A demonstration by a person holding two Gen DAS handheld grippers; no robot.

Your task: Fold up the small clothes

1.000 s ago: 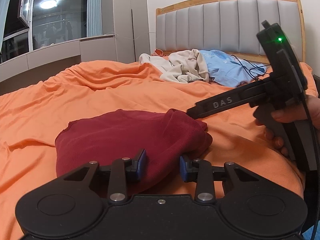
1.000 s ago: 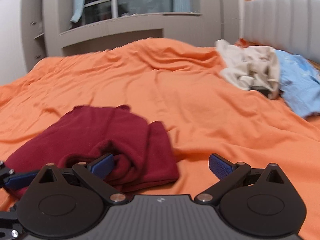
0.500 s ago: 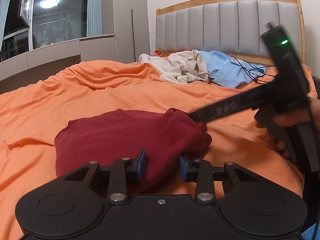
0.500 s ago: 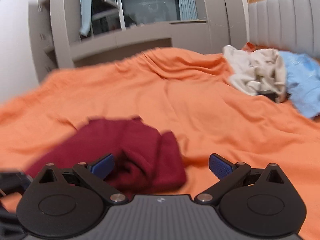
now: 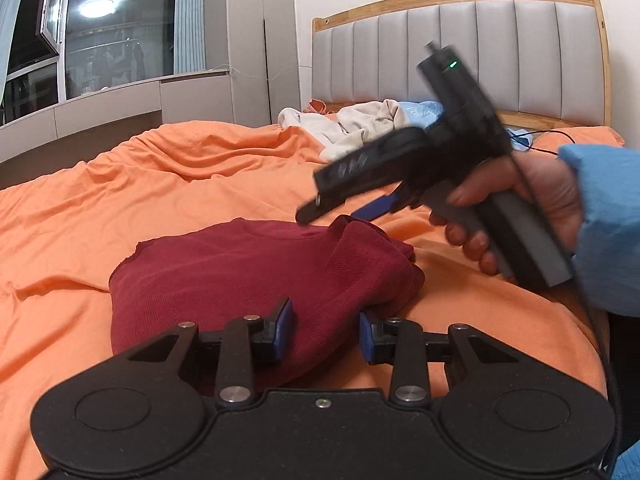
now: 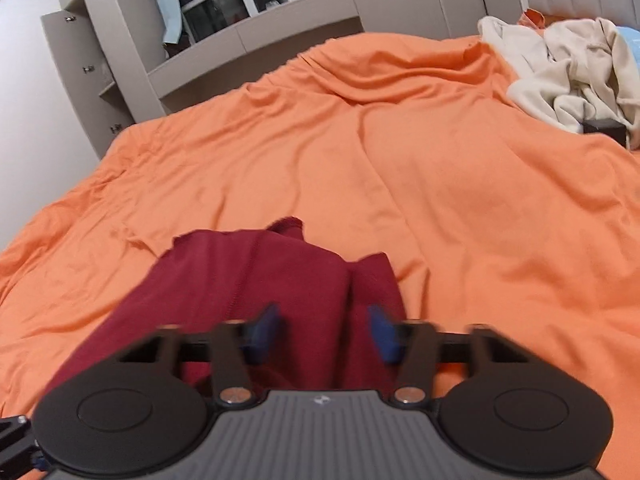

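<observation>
Maroon knit garment (image 5: 256,280) lies half-folded on the orange bedsheet (image 5: 160,184), near edge between the left gripper (image 5: 324,330)'s narrowed fingers, while the right gripper (image 6: 324,330), just closing around the garment's far fold without clearly pinching it, should bite squarely before any lift.

Orange bedsheet (image 5: 200,184), grey padded headboard (image 5: 500,56), dark window (image 5: 116,28), grey cabinets (image 6: 92,60)
</observation>
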